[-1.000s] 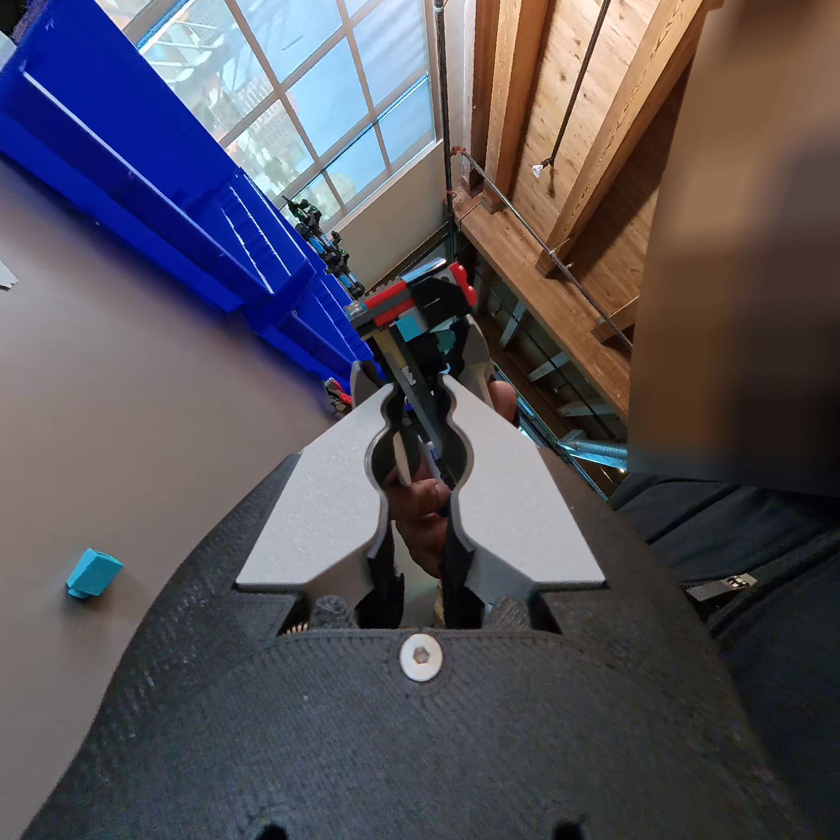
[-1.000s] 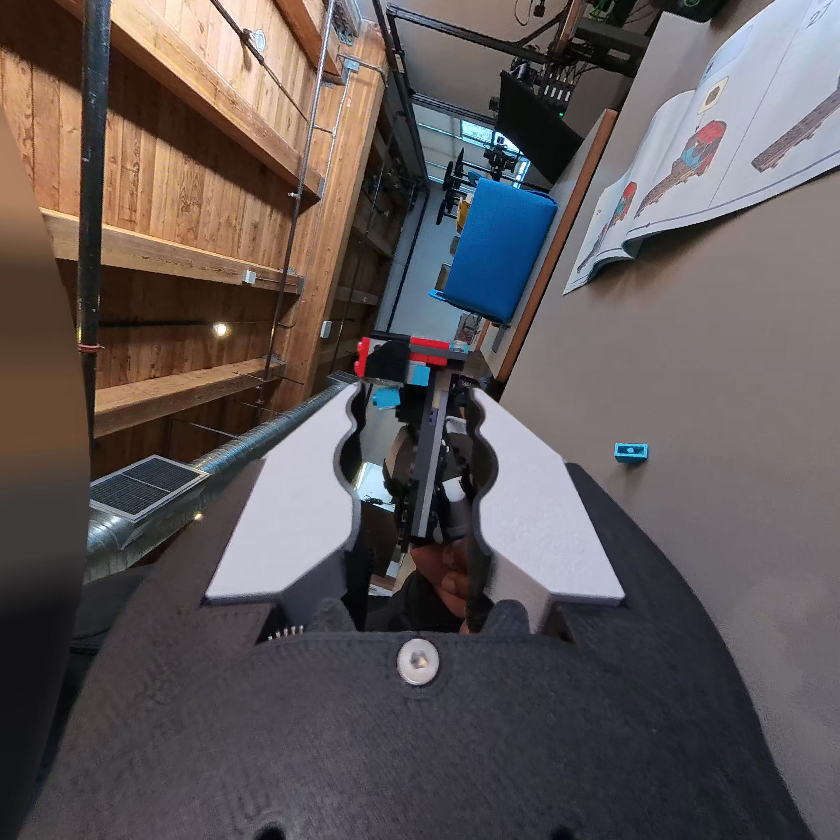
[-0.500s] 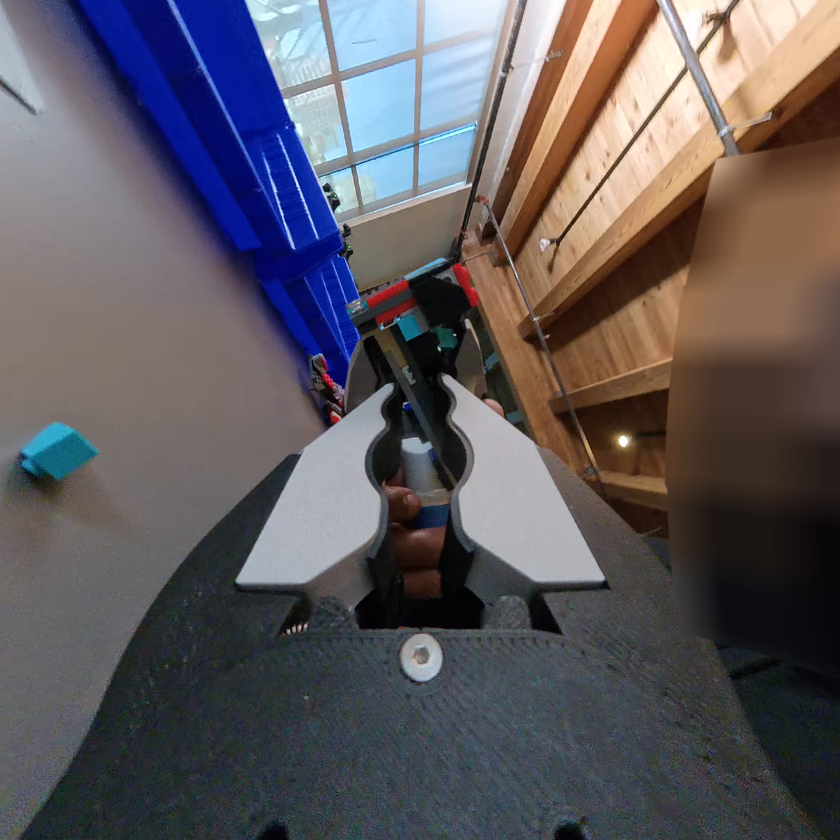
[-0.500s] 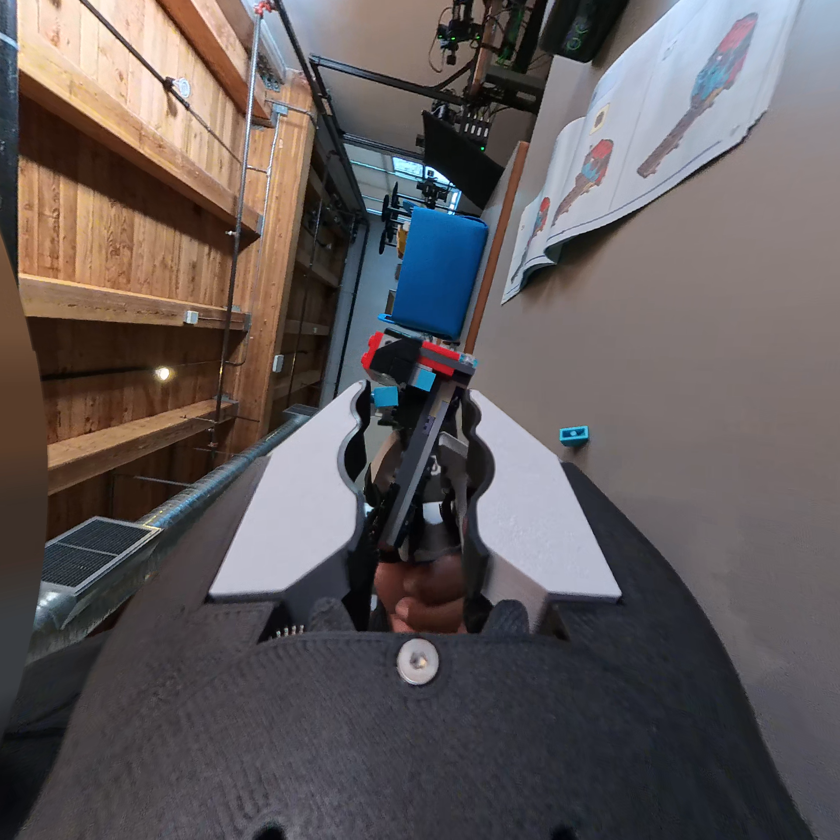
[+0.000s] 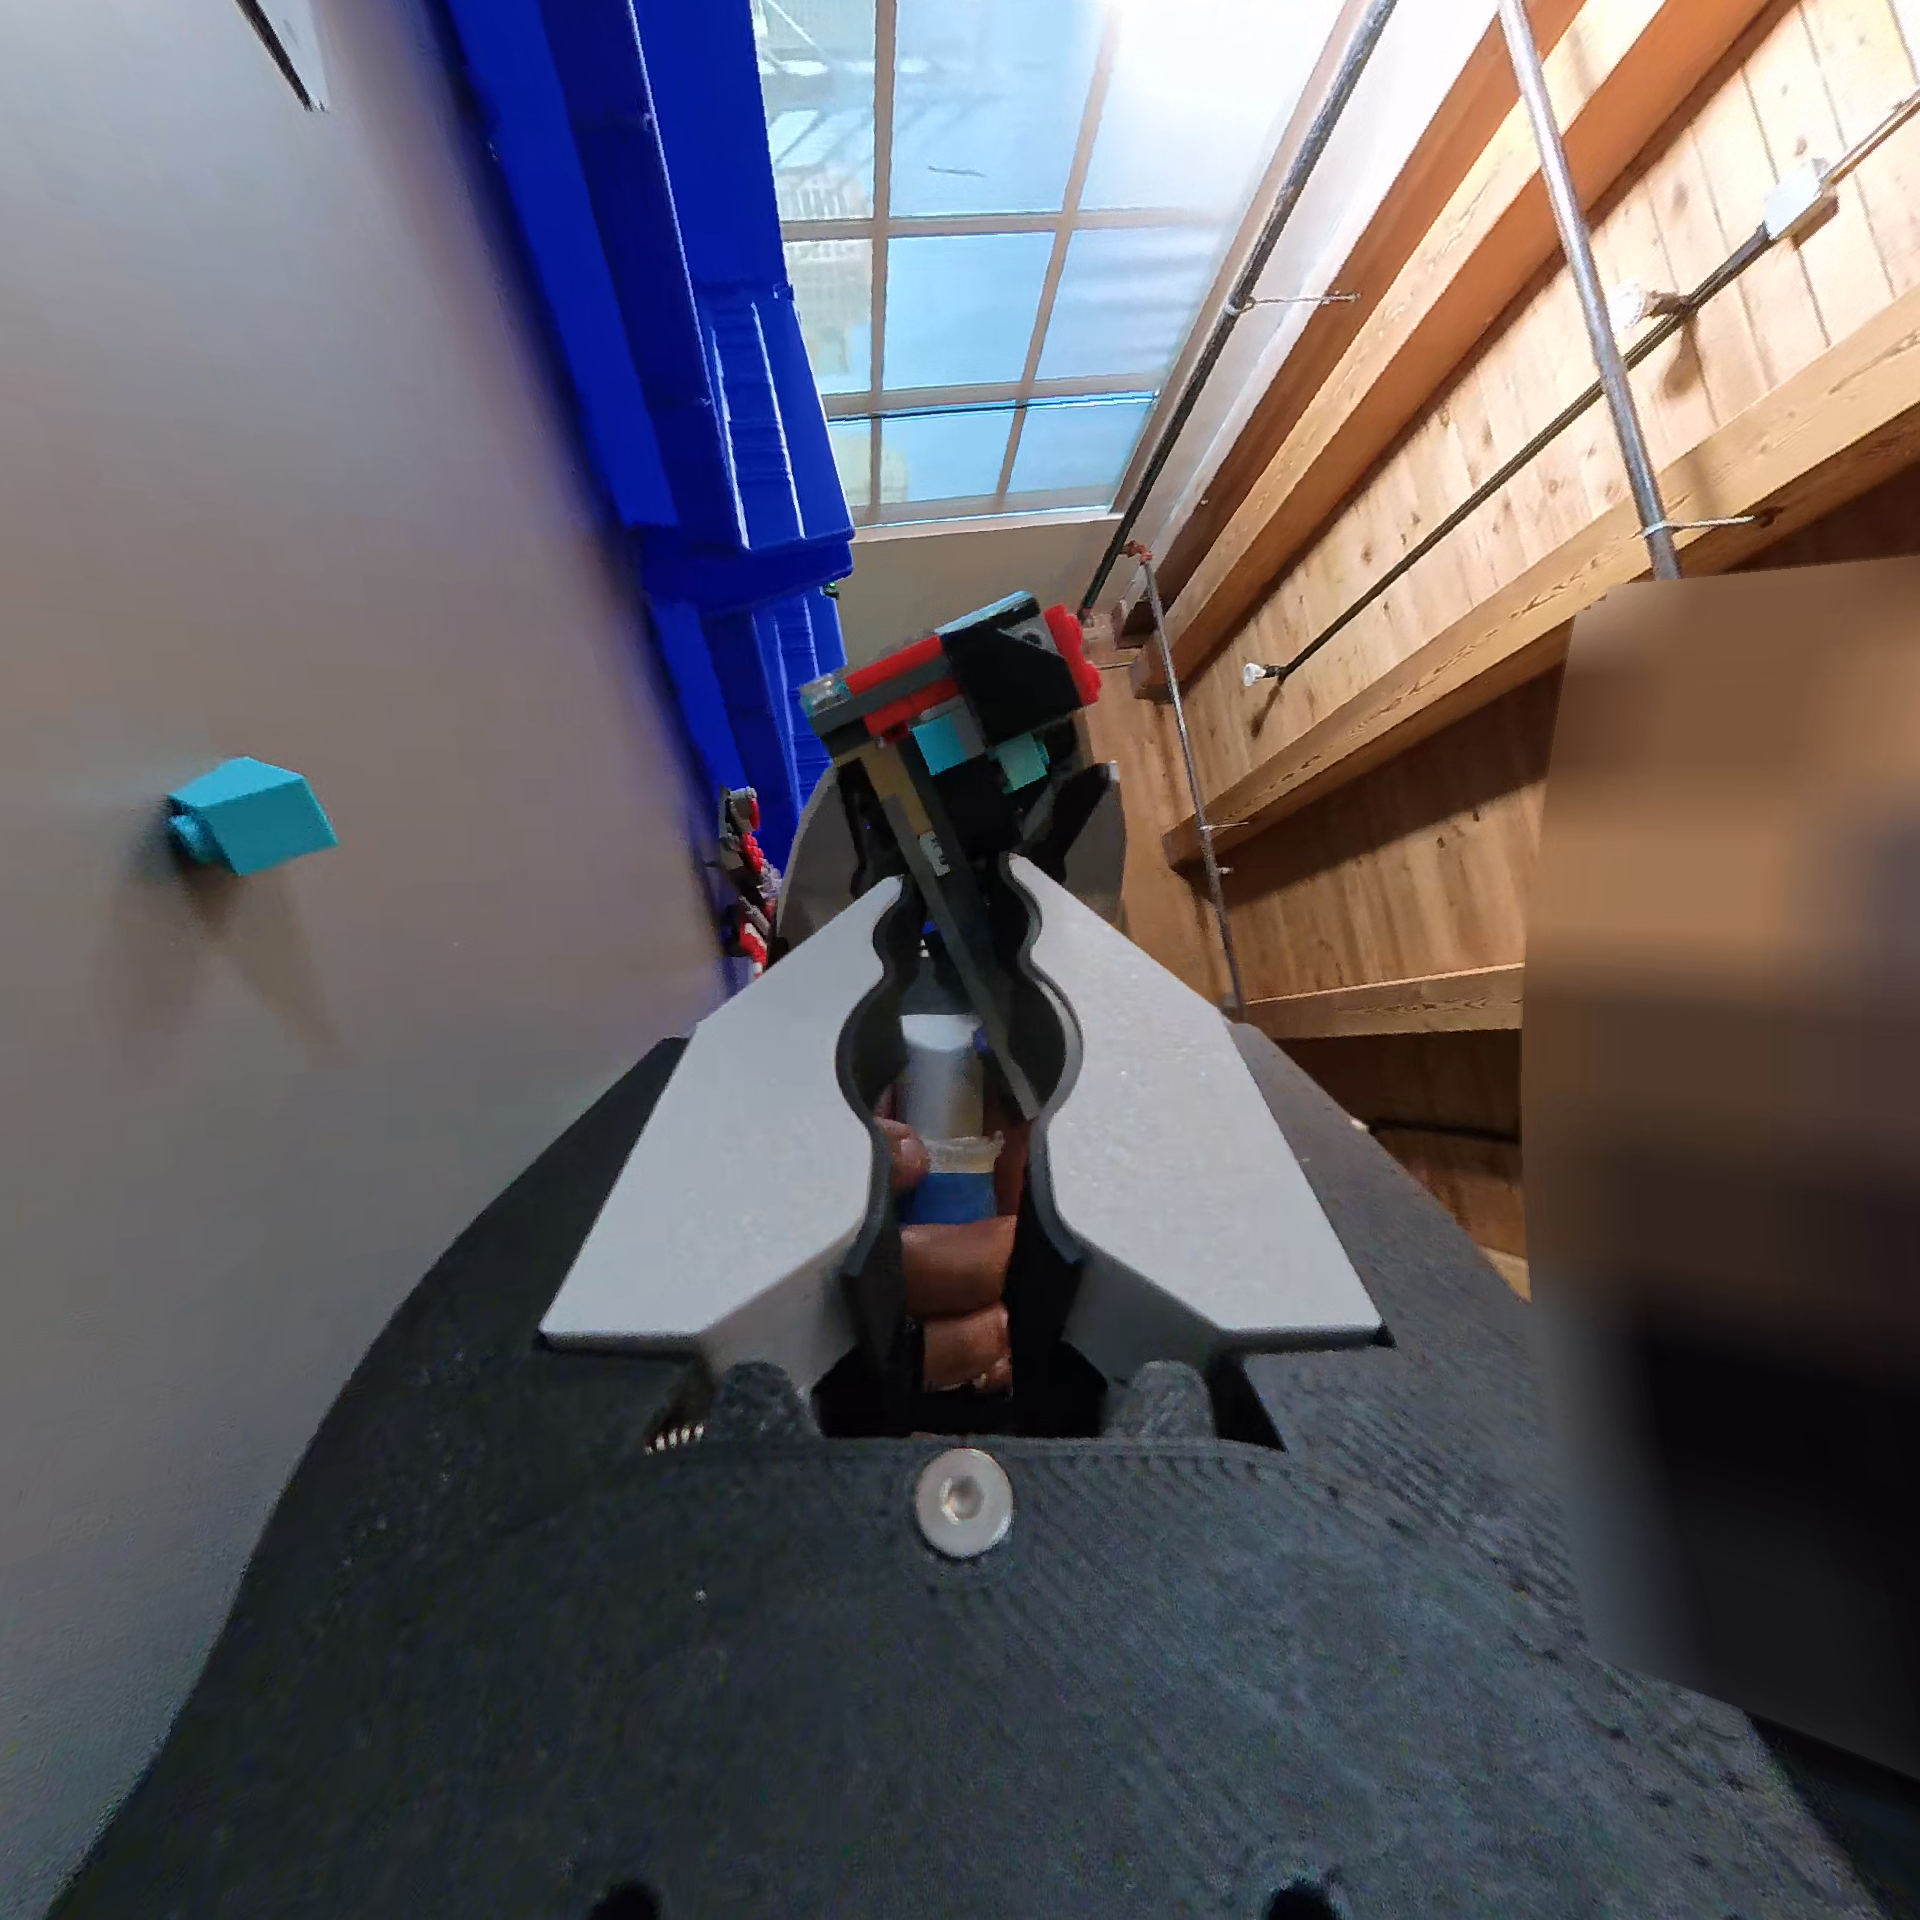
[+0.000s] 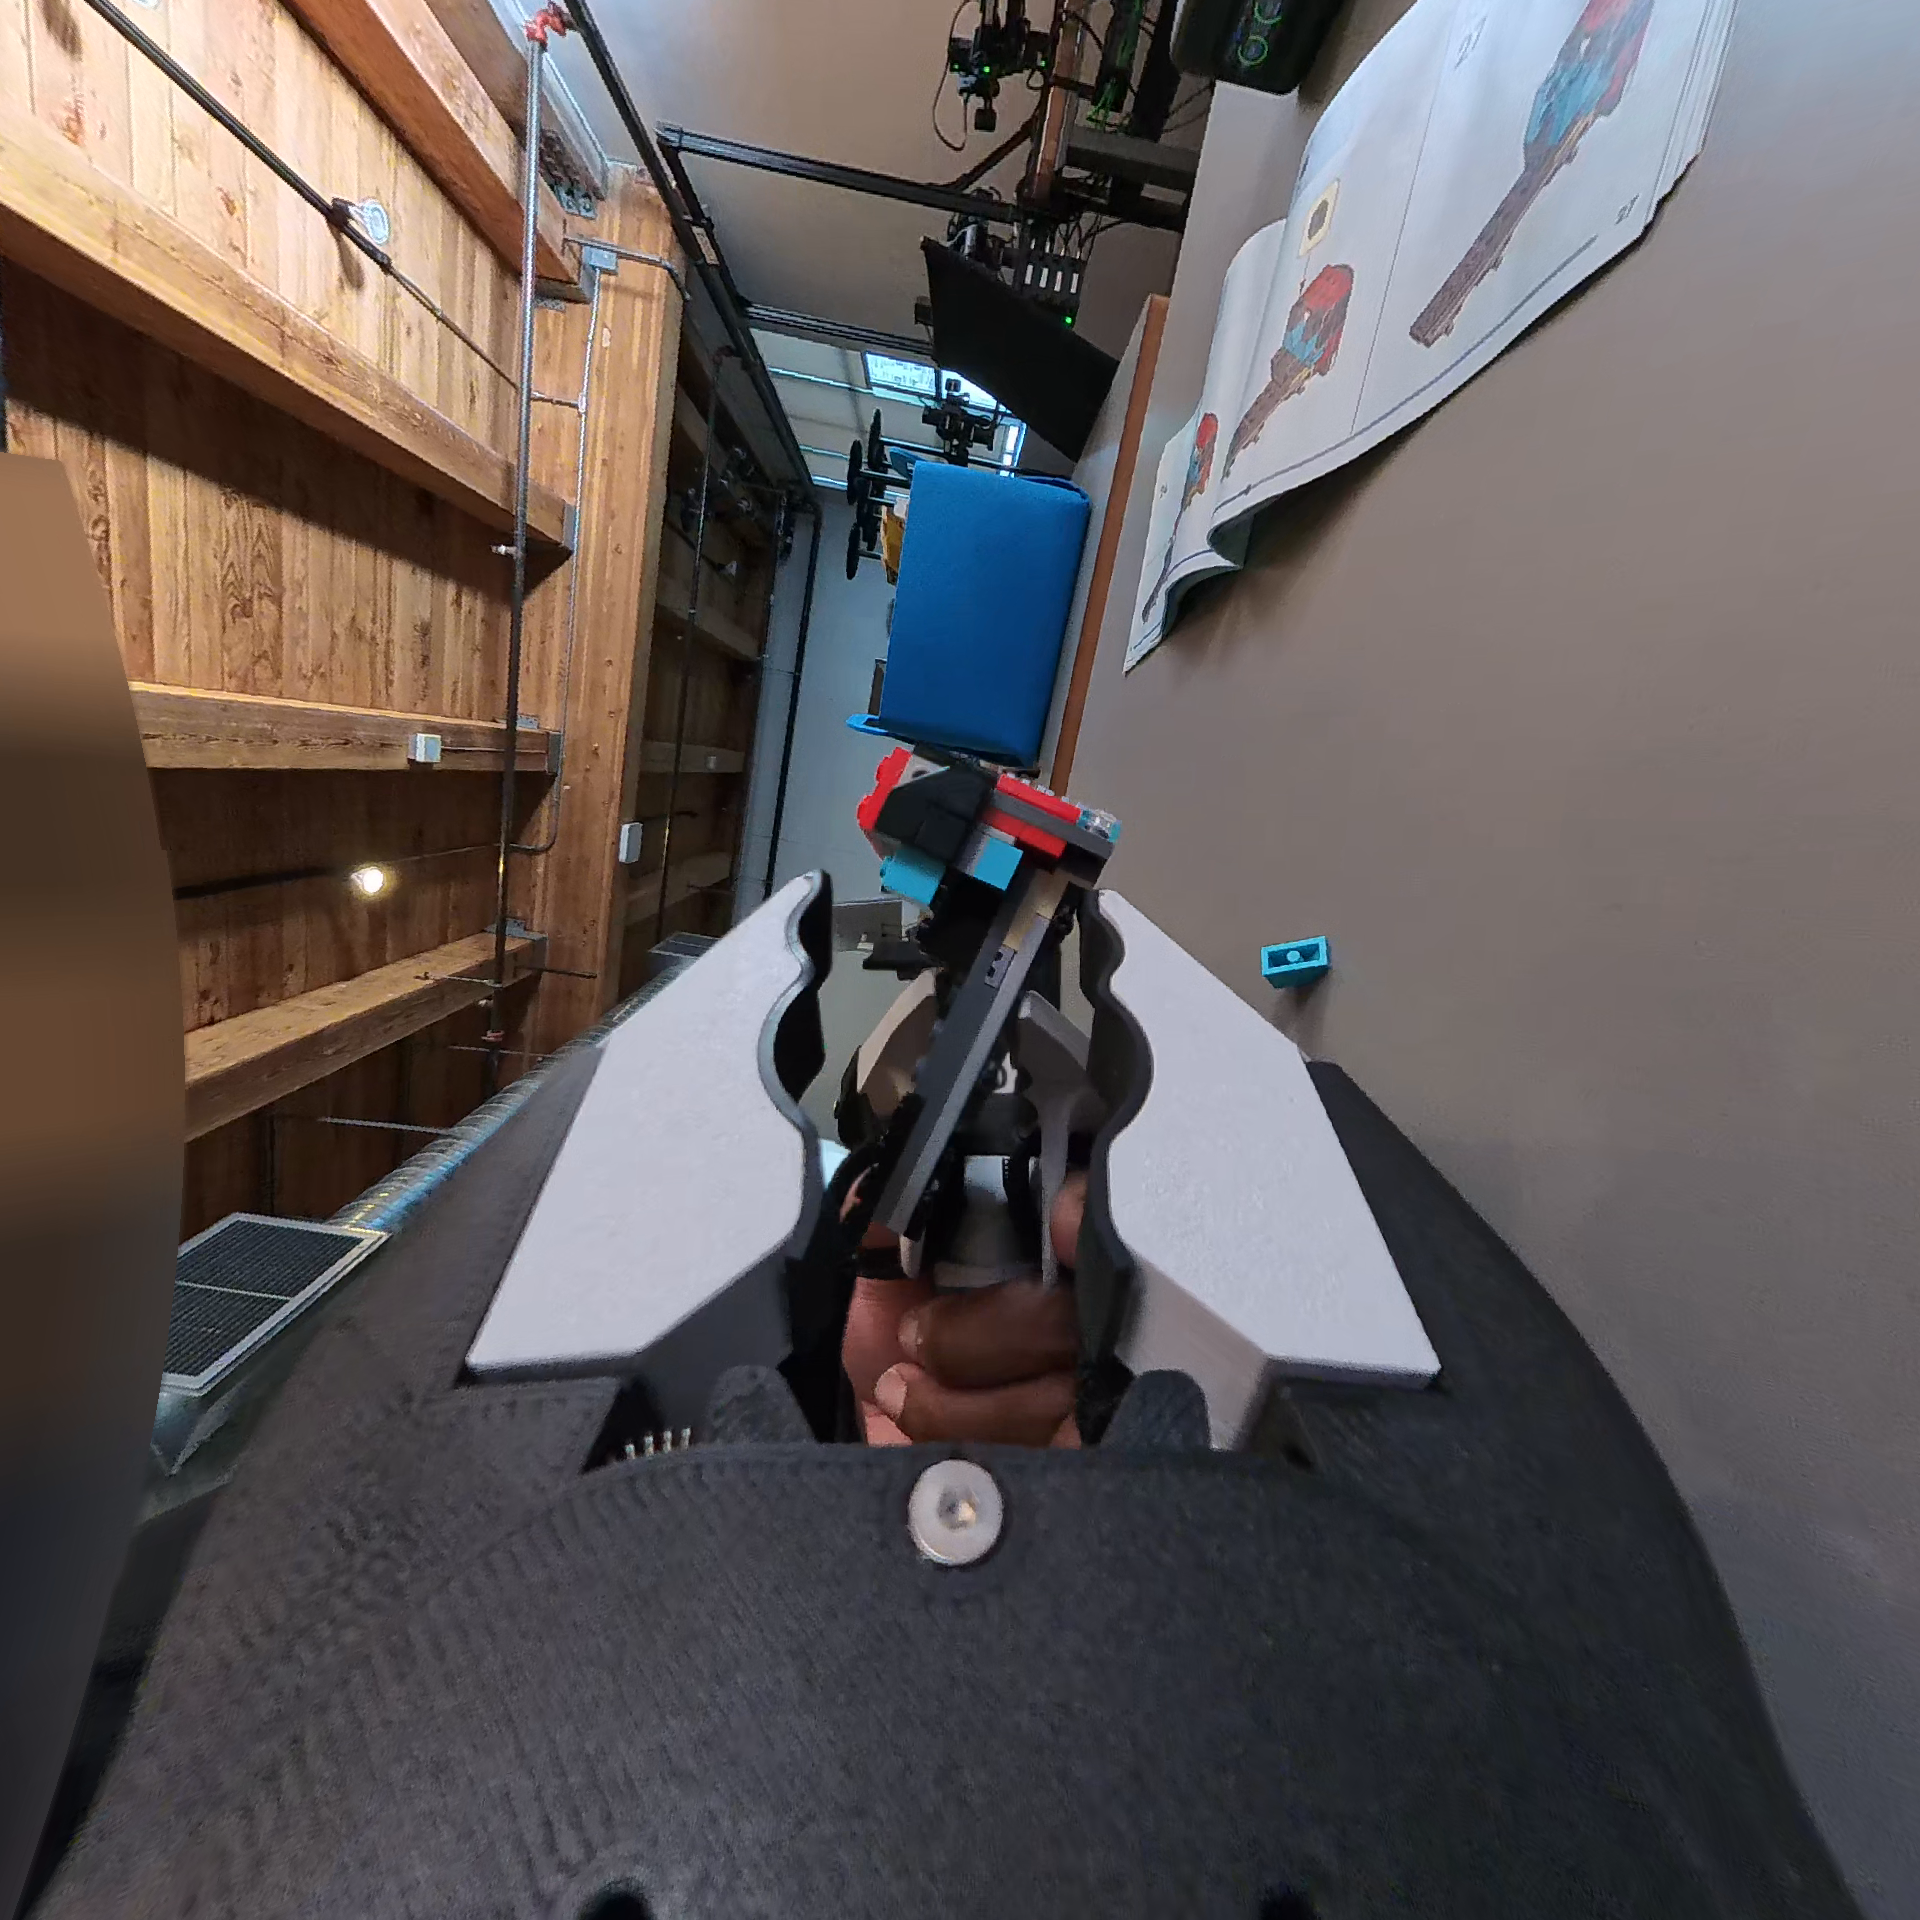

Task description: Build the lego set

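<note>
Lego model (image 5: 956, 717): red, black, grey, teal. Loose brick (image 5: 252, 816), left of frame: teal. Bins (image 5: 665, 312): deep blue. Table (image 6: 1558, 831): grey-brown. Gripper fingers (image 6: 665, 1143): pale grey.

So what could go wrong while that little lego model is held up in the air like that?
The lego model is pinched only by its thin dark plate in the left gripper, well above the table; it could twist or shed bricks. The right gripper looks open around it, so it may offer no backup. The loose teal brick could get knocked.
</note>
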Action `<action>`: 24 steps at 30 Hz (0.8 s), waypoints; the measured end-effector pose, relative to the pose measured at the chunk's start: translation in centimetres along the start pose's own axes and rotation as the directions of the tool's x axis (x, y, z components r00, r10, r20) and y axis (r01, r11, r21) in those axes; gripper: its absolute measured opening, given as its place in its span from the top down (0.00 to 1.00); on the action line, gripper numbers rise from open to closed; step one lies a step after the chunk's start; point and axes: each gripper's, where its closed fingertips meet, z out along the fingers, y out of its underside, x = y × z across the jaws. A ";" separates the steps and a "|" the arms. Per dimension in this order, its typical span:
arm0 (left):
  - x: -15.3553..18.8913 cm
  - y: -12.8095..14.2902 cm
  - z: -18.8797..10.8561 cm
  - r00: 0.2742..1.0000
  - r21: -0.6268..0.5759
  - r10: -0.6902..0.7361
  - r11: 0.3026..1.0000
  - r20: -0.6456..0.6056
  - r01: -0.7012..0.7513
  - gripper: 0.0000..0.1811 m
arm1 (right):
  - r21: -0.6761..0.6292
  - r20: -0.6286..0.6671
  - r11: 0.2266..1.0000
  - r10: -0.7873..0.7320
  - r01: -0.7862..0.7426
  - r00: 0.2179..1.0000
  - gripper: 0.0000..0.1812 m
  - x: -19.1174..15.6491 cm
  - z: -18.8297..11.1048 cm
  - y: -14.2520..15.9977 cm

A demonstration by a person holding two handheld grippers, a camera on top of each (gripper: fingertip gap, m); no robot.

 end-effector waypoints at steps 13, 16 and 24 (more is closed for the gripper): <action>0.4 0.2 -0.2 0.974 -0.019 0.218 0.976 0.056 -0.217 0.92 | 0.004 0.025 1.000 0.005 -0.005 1.000 0.78 -0.4 -0.3 0.1; 0.4 0.3 -0.3 0.972 -0.022 0.230 0.973 0.056 -0.229 0.92 | 0.002 0.028 1.000 0.003 -0.003 1.000 0.78 -0.5 -0.3 0.2; 0.6 0.8 -0.2 0.963 -0.038 0.262 0.965 0.055 -0.260 0.92 | 0.015 0.037 1.000 0.003 -0.004 0.999 0.81 -0.6 -0.7 0.3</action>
